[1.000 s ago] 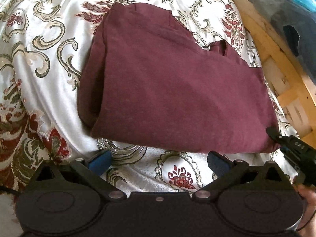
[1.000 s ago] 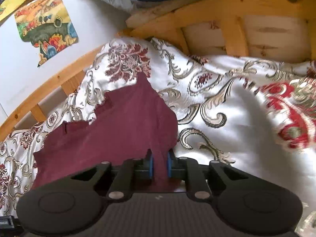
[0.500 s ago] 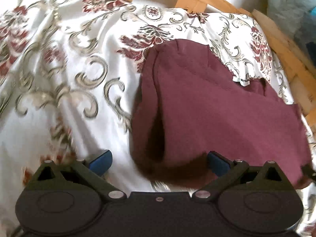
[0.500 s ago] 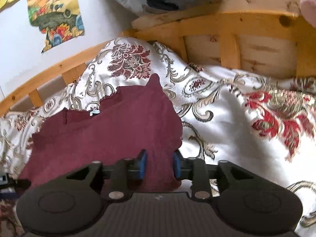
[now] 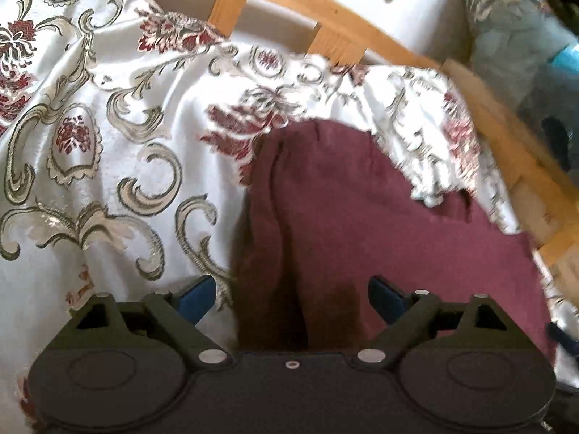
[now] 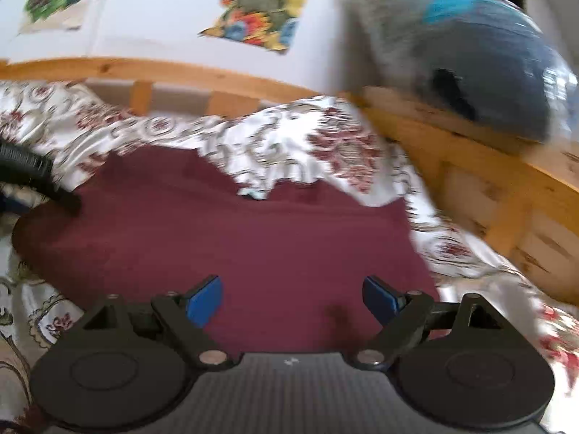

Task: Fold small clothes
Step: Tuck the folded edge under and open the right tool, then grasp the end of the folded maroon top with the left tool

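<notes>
A maroon garment lies folded on a floral bedspread. In the left wrist view its folded left edge runs between my open fingers. My left gripper is open and holds nothing, low over the garment's near left corner. In the right wrist view the garment fills the middle, with a small pale label at its neckline. My right gripper is open and empty over the garment's near edge. The other gripper's black finger shows at the garment's left end.
A wooden bed rail curves along the far side, with a white wall and colourful posters behind. A wooden bed end stands at the right, with a grey-blue bundle on top. The bedspread is rumpled.
My right gripper has opened and let go of the garment's edge, then swung left. My left gripper stayed open and moved onto the garment's left folded corner.
</notes>
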